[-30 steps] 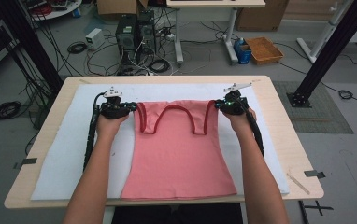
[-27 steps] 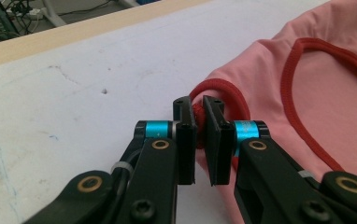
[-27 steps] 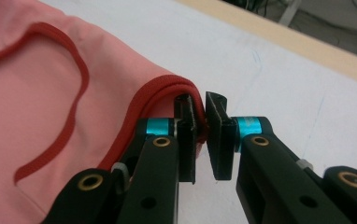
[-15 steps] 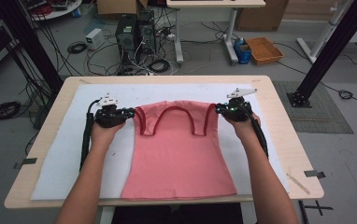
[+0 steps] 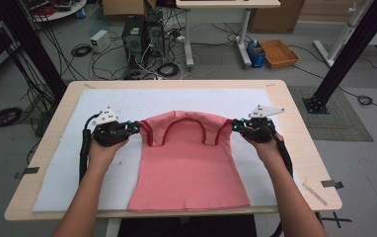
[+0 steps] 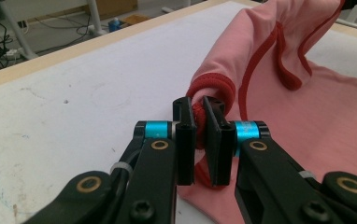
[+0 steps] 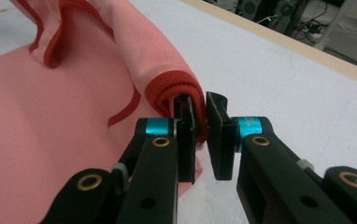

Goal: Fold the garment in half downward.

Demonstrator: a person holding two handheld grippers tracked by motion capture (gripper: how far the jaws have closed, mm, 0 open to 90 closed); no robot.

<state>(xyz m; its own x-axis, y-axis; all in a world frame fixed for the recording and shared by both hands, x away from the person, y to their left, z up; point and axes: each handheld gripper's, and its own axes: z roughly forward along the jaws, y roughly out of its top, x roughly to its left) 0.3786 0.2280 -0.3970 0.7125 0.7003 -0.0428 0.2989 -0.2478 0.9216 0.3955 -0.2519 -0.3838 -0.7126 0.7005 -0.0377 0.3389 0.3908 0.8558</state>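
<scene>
Both tools have come toward the bottom of the frame since a second ago, dragging the top of the pink tank top (image 5: 189,163) with them, so its shoulder end now arches up off the white sheet (image 5: 68,177) on the bench (image 5: 295,123). The left tool (image 5: 138,128) is clamped on the left red-trimmed strap, the right tool (image 5: 235,125) pinches the right one. The hem lies flat at lower centre.

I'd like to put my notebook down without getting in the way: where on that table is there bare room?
The white sheet is free along the far edge beyond the pink top, and in strips outside each forearm. The middle is crowded: the top, with the left gripper and right gripper clamping its shoulders.
</scene>
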